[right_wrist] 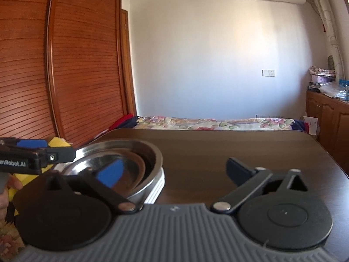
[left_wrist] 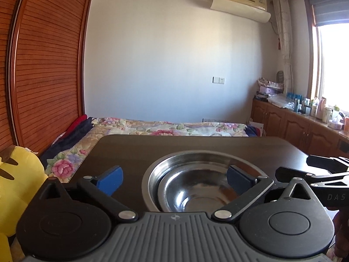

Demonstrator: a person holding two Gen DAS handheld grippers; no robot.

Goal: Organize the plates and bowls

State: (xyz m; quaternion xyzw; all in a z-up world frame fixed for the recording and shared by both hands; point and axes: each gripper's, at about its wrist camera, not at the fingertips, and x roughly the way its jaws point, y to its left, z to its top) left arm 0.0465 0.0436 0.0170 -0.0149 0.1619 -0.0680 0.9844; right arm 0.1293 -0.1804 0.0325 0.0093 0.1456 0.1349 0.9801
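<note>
A wide steel bowl [left_wrist: 196, 156] stands on the dark wooden table [left_wrist: 135, 150] with a smaller steel bowl [left_wrist: 196, 194] nested in it. My left gripper [left_wrist: 174, 180] is open just in front of them, its right pad over the bowl's inside and its left pad over bare table. In the right wrist view the same steel stack [right_wrist: 133, 152] rests on a white ribbed piece [right_wrist: 158, 187]. My right gripper [right_wrist: 174, 172] is open beside it, left pad in front of the bowl and nothing between the pads. A finger of the left gripper [right_wrist: 54, 155] reaches in from the left.
Bare table [right_wrist: 240, 150] lies to the right of the stack. A bed with a floral cover [left_wrist: 165, 126] runs behind the table. A yellow plush toy [left_wrist: 19, 174] sits at the left, and a wooden cabinet [left_wrist: 294, 128] with bottles at the right.
</note>
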